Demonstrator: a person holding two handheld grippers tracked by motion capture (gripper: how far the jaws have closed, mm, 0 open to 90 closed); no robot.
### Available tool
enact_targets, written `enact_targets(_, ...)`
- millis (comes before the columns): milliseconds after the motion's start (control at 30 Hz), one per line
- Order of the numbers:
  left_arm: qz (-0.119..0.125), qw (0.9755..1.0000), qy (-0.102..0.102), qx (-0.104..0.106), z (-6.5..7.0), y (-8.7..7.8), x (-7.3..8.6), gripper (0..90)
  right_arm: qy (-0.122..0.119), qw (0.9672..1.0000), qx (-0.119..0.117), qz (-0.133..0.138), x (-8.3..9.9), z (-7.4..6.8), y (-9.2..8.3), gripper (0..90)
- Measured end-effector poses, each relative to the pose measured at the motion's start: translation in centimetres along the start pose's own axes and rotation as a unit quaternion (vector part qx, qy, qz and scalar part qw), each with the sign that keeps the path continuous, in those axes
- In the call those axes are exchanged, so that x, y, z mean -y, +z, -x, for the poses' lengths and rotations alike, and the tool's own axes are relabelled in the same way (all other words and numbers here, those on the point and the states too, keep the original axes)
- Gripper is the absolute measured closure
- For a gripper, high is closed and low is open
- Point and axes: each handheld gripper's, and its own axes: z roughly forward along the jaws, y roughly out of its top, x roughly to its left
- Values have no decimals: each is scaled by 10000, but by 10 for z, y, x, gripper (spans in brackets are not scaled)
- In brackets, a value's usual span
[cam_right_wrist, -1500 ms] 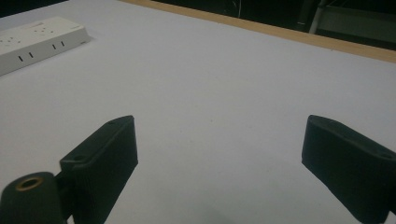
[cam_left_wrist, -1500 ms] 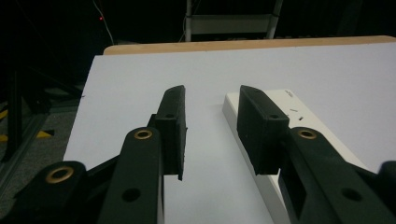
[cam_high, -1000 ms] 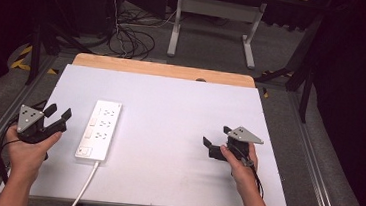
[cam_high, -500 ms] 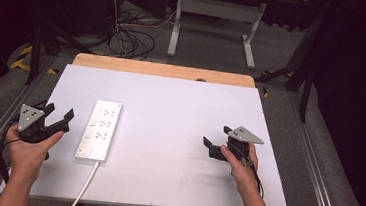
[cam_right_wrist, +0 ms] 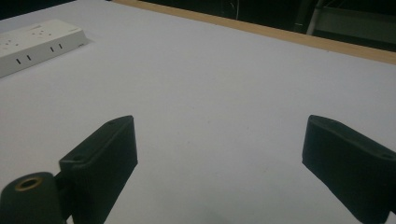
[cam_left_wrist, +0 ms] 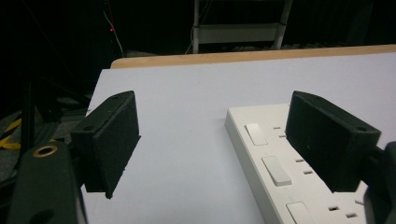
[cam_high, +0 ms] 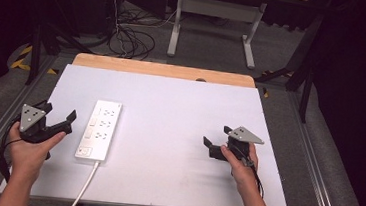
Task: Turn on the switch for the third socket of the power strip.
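a dim studio, its floor strewn with cables and metal stands, surrounds a white table (cam_high: 170, 107) with a wooden strip along its far edge. on it lies a white power strip (cam_high: 99, 130), lengthways toward the left side, its cord trailing off the near edge.

the left gripper (cam_high: 59, 121), held in the person's left hand (cam_high: 29, 145) at the table's left edge, has just been opening its fingers (cam_left_wrist: 112, 140); they stand wide apart with nothing between them. in the left gripper view one finger overlaps the strip's near left part while the other hangs over bare table, so the strip lies just beside and partly ahead of the gap, not inside it, and nothing touches it.

the right gripper (cam_high: 216, 146), well apart on the table's right side, also has its fingers (cam_right_wrist: 105, 163) spread wide and empty over bare table; in the right gripper view the strip sits far off at the upper left.

judging from the pose, the step in hand is the left gripper's approach to the strip. to do it well, the hand would likely need to shift toward the strip until the body sits squarely between the fingers, keep them level with the table, and close across the narrow width rather than the length. gripping clear of the switches and sockets would avoid pressing a button, and a hold near the middle should keep the cord from tipping the strip.
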Motion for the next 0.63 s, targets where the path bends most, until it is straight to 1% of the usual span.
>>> enact_targets(100, -34, 9999, 29, 105, 0, 0, 1, 162, 17, 10000, -2, 17, 0, 0, 0, 104)
enact_targets(167, -35, 9999, 61, 130, 1, 0, 1, 153, 18, 10000, -21, 16, 0, 0, 0, 93)
enact_targets(233, -11, 9998, 50, 176, 1, 0, 1, 149, 24, 10000, -3, 15, 0, 0, 0, 92)
enact_targets(267, -6, 9998, 87, 185, 0, 0, 1, 145, 30, 10000, -4, 15, 0, 0, -1, 90)
enact_targets(400, -18, 9998, 61, 207, 0, 0, 1, 133, 40, 10000, -6, 8, 0, 0, 0, 87)
enact_targets(467, -34, 9997, 85, 231, 0, 0, 1, 122, 3, 10000, -13, 2, 0, 0, 0, 87)
enact_targets(633, -33, 9996, 95, 256, -1, 0, 1, 60, -3, 10000, -22, -2, 0, 1, 1, 87)
